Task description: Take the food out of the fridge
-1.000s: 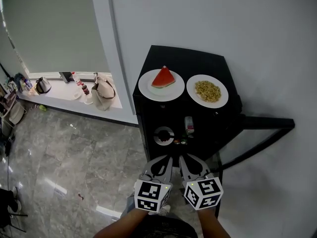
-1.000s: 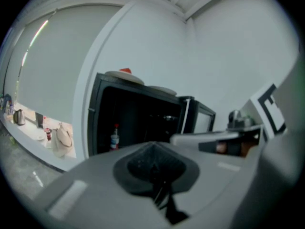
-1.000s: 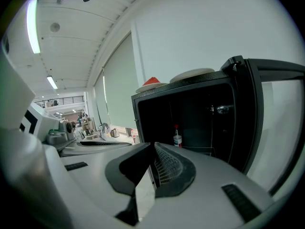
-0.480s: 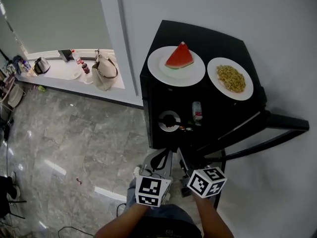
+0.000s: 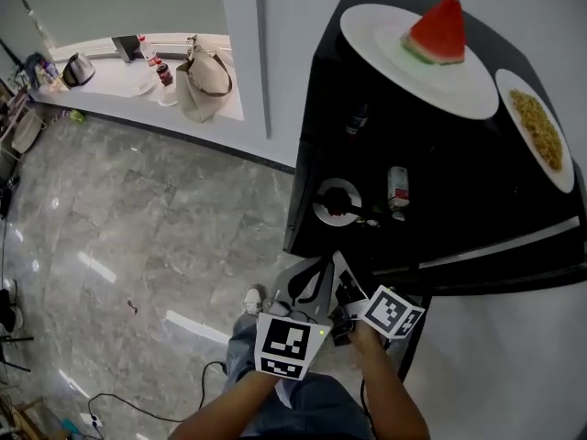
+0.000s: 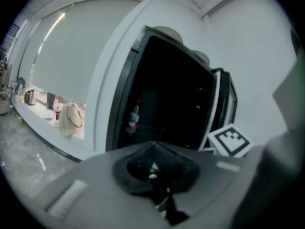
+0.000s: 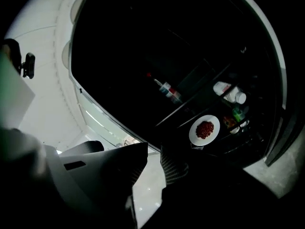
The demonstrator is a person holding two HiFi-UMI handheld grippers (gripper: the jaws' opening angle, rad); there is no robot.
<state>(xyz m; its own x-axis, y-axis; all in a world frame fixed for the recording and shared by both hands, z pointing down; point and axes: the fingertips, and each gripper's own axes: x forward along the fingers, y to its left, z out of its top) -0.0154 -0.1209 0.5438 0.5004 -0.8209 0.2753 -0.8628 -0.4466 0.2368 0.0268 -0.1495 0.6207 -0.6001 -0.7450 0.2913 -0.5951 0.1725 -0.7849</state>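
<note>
My right gripper [image 7: 152, 163] has its fingers slightly apart and empty; the left gripper [image 6: 153, 149] seems closed. The plate [image 7: 205, 130] sits on a fridge [image 5: 431, 136] shelf. I'd widen, enter level and pinch its near rim.

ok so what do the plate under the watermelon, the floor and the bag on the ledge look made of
White round plate under the red watermelon wedge: likely glazed ceramic, possibly melamine; it is smooth and evenly white.
Grey veined floor: polished stone or stone-look tile, with mottled veining and bright reflected streaks.
Beige slouchy handbag on the white ledge: soft leather or faux leather; it sags and looks matte.
</note>
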